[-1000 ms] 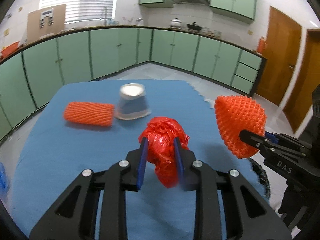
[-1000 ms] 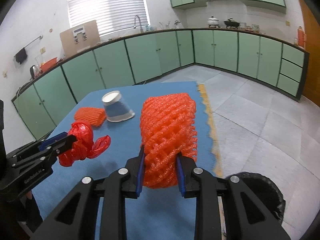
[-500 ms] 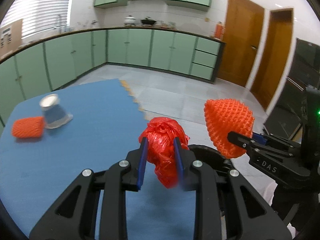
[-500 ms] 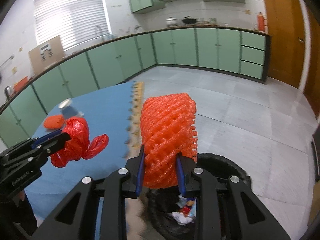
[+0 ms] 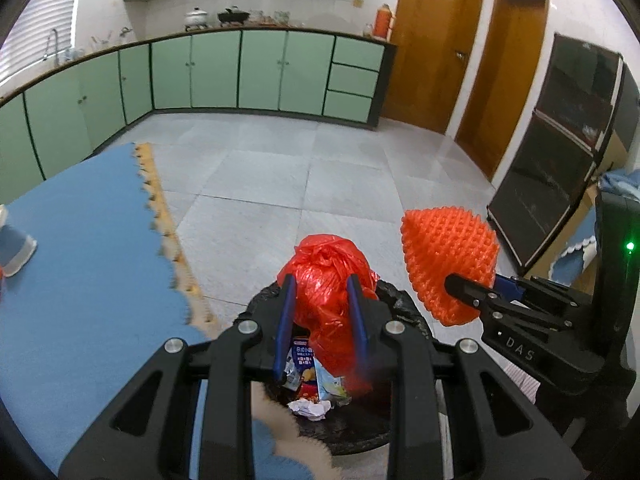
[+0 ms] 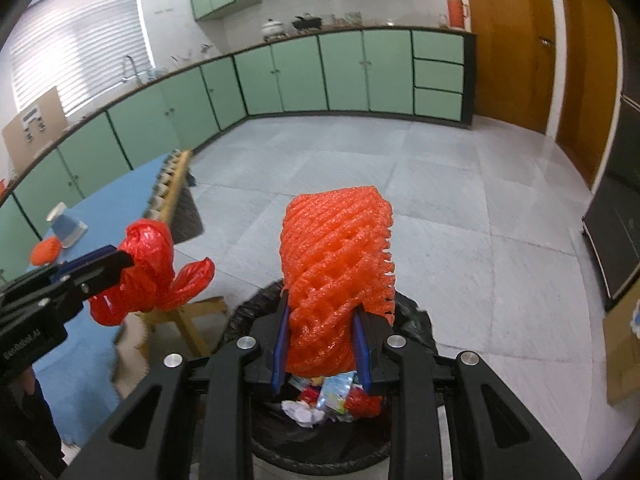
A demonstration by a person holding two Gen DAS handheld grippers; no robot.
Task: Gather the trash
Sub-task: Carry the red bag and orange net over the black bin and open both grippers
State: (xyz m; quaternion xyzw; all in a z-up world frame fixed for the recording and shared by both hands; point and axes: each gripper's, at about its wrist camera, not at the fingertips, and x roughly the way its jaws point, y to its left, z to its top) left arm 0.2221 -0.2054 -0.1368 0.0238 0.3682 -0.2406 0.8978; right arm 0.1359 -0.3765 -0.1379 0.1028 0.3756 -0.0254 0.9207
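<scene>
On the far left, the blue worktop [image 5: 92, 280] carries an upturned paper cup [image 6: 66, 224] with an orange foam net [image 6: 46, 251] lying just beside it, both well apart from the claws. The worktop's scalloped edge runs along the grey tiled floor [image 5: 280, 184]. Next comes the left claw [image 5: 320, 300], its jaws closed narrow on a crumpled red plastic bag [image 5: 330, 280]; in the right wrist view the bag's loose tail [image 6: 192, 278] sticks out sideways past the fingers. Below both claws sits a bin lined with a black bag [image 6: 260, 304], holding snack wrappers [image 5: 304, 364] and a ball of white paper [image 5: 308, 406]. The red bag hangs above the bin's opening. To the right, the right claw [image 6: 320, 320] grips an orange foam fruit net [image 6: 336, 264], a mesh sleeve standing upright between its blue pads [image 6: 280, 328], also over the bin. Farther right stand wooden doors [image 5: 432, 48] and a dark glass cabinet [image 5: 560, 144]
</scene>
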